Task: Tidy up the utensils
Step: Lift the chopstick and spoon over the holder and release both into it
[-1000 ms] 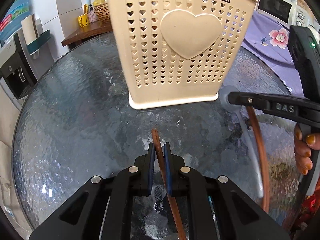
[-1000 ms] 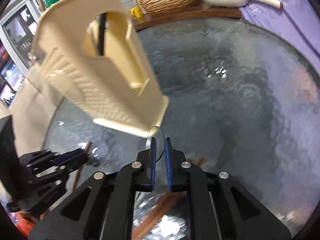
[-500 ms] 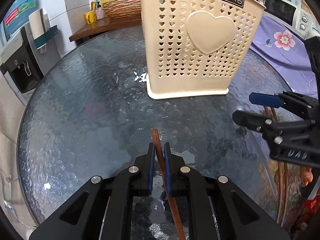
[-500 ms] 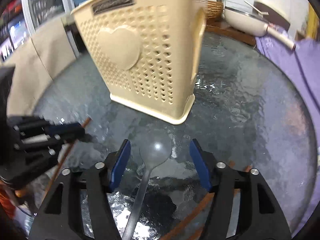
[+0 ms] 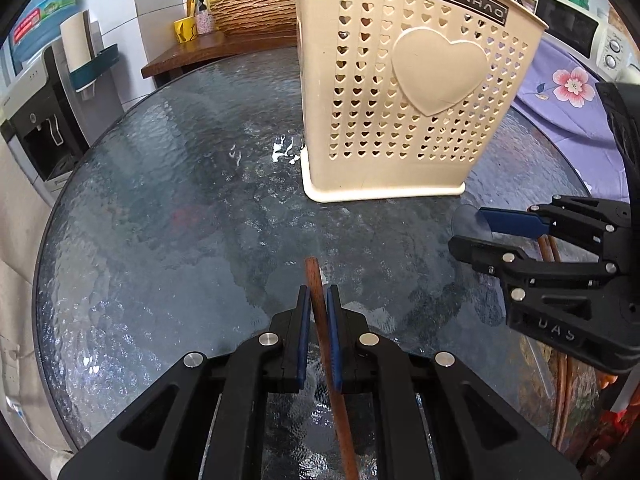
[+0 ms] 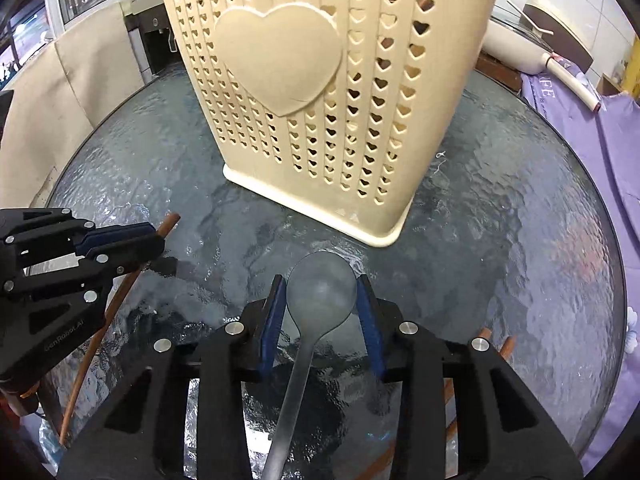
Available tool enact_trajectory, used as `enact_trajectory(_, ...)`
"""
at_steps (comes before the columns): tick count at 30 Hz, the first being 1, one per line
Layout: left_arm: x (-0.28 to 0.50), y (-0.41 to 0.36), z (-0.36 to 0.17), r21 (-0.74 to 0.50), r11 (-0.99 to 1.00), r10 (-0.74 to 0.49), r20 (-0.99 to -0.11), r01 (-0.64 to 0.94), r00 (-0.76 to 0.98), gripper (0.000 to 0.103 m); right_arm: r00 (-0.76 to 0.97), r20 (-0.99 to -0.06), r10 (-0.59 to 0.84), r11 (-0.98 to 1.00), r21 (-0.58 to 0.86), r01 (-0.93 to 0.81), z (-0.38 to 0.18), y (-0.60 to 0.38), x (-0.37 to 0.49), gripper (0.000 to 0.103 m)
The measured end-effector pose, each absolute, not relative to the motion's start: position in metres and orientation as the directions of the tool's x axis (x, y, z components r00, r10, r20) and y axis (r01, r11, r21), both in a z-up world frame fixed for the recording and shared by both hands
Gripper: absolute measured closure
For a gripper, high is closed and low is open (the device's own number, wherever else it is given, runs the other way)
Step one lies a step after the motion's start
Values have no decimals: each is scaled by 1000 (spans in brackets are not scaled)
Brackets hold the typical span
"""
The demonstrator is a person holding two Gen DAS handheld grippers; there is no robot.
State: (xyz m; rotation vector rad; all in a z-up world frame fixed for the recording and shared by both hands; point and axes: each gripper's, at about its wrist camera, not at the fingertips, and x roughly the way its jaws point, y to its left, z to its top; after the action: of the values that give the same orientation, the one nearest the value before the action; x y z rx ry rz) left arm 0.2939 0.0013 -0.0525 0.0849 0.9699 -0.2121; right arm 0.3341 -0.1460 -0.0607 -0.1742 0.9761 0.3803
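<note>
A cream utensil basket (image 5: 412, 92) with heart-shaped holes stands upright on the round glass table (image 5: 160, 200); it also shows in the right wrist view (image 6: 320, 92). My left gripper (image 5: 317, 300) is shut on a brown wooden chopstick (image 5: 320, 312), low over the table in front of the basket. My right gripper (image 6: 322, 292) has its jaws around the bowl of a translucent grey spoon (image 6: 320, 292), touching it on both sides. The right gripper also shows in the left wrist view (image 5: 472, 228), to the right of the basket.
Several more brown chopsticks (image 5: 548, 248) lie on the table under the right gripper. A wooden counter (image 5: 208, 50) with a wicker basket and bottles is behind the table. A purple flowered cloth (image 5: 568, 96) and a microwave (image 5: 572, 28) are at the right.
The basket went from tilted in the air to standing on the table. My right gripper opened, dropped to the spoon lying flat, then closed in around its bowl. The left gripper kept its chopstick.
</note>
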Motion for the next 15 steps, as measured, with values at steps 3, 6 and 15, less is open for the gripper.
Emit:
enact_trajectory(3,297,2,-51,-35,976,-150,-823,215,548,95,498,-822,276,917,69,-394,-60,-147,337,67)
enact_trajectory(6,295,1,-40,-23,978,-144,-800,210,582,96,537,-791,294,913,67,-402,-51,-150,334,67)
enact_trajectory(15,273,3,27,-39,976,-183,-681,215,709,96,691,-628,357,903,44,-427,11,-166,304,67)
